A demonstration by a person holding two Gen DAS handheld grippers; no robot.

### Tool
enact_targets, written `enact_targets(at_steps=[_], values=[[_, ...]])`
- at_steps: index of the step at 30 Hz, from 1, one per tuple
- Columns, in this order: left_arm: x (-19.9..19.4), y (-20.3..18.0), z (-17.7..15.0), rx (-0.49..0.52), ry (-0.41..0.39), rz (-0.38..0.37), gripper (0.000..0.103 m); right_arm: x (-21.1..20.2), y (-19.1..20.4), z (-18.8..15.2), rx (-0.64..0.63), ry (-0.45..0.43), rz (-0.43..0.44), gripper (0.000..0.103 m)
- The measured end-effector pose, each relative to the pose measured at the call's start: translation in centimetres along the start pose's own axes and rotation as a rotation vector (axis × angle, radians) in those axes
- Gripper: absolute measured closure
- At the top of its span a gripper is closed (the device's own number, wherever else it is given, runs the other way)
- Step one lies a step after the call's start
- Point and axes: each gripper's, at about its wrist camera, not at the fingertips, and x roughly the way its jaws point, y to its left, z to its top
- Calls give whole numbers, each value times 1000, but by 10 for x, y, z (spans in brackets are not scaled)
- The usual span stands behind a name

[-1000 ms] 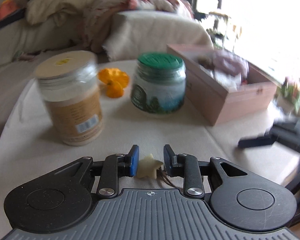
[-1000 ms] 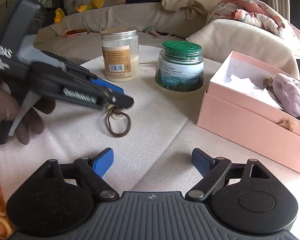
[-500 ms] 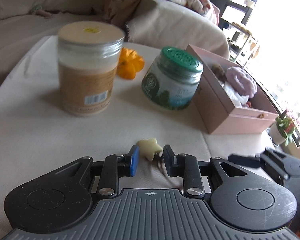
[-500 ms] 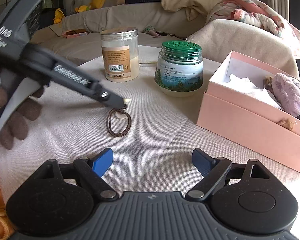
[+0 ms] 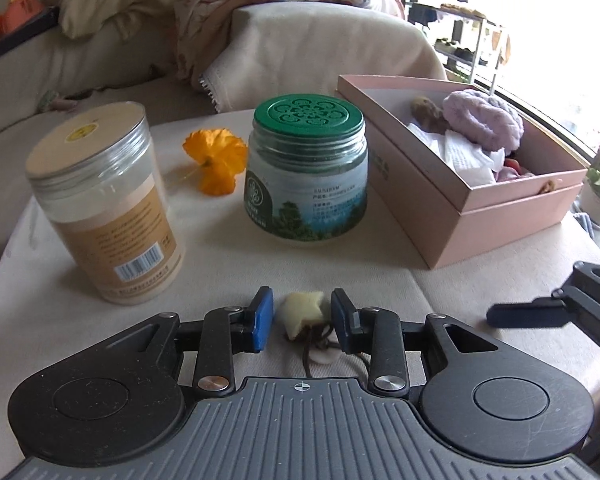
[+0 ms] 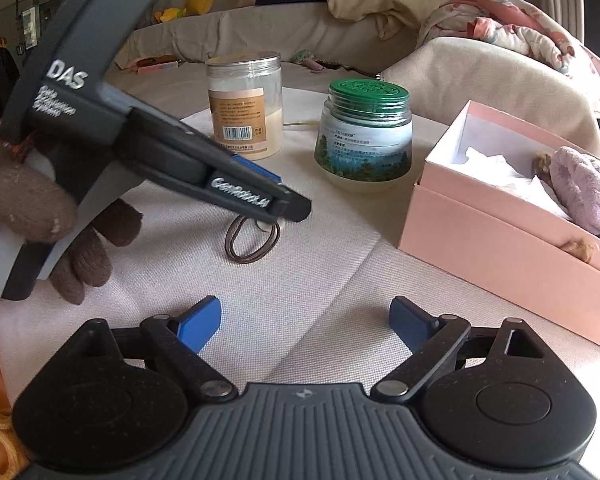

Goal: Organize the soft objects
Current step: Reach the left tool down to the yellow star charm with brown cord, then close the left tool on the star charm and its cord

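**Two grippers, one loosening around the star hair tie**

Left gripper (image 5: 302, 322): jaws just widened, now standing a little apart from the cream star charm (image 5: 303, 313), a gap showing on each side, so no longer clenched on it. Star between the blue pads (image 5: 261, 320), its brown elastic loop (image 6: 253, 240) lying flat on the cloth-covered table (image 6: 320, 280). Seen from the right wrist, fingertips low over the charm end of the loop, gripped by a hand in a brown knit glove (image 6: 40, 216).

Compared with a second ago: pads then pressed against the star, now clear of it. Likely a let-go or a re-grip rather than a lift; which one, not clear.

Right gripper (image 6: 304, 320): spread wide, nothing between the jaws, opened slightly further too, hovering low over bare cloth.

Pink box (image 5: 500, 216): open, well apart to the right, already holding a lilac scrunchie (image 5: 484, 120) and white paper. Green-lidded jar (image 5: 306, 172) and tan-labelled jar (image 5: 104, 208) standing behind the hair tie. Orange flower (image 5: 216, 156) beyond them.

Hair tie not yet boxed; fresh hold needed first.
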Motion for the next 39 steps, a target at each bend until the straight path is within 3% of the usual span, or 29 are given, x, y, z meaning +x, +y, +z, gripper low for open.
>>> enact_targets(at_steps=[3, 5, 9, 13, 15, 18, 24, 27, 30, 35, 39], values=[[3, 1, 1, 0, -4, 3, 68, 3, -1, 1, -4, 16, 20, 0], [2, 2, 0, -4, -6, 7, 72, 4, 0, 2, -17, 28, 26, 0], [-7, 6, -12, 20, -40, -27, 73, 6, 0, 4, -25, 48, 28, 0], [-24, 21, -29, -17, -59, -67, 75, 8, 1, 9, -41, 88, 34, 0], [-36, 33, -36, -42, -74, -80, 82, 10, 0, 16, -57, 124, 51, 0], [-57, 56, -40, -91, -117, -69, 90, 12, -3, 39, -38, 191, 60, 11], [-76, 99, -52, -254, -167, -90, 90, -39, -17, 134, 62, -10, 98, 12], [-81, 106, -57, -289, -158, -114, 89, -53, -23, 158, 116, -66, 89, 11], [-82, 109, -60, -314, -125, -104, 88, -48, -15, 143, 93, -74, 46, 11], [-76, 99, -65, -328, -62, -104, 86, -19, 0, 74, -18, -21, -108, 11], [-61, 91, -61, -349, -40, -111, 85, -7, -14, 36, 64, 9, -132, 11]])
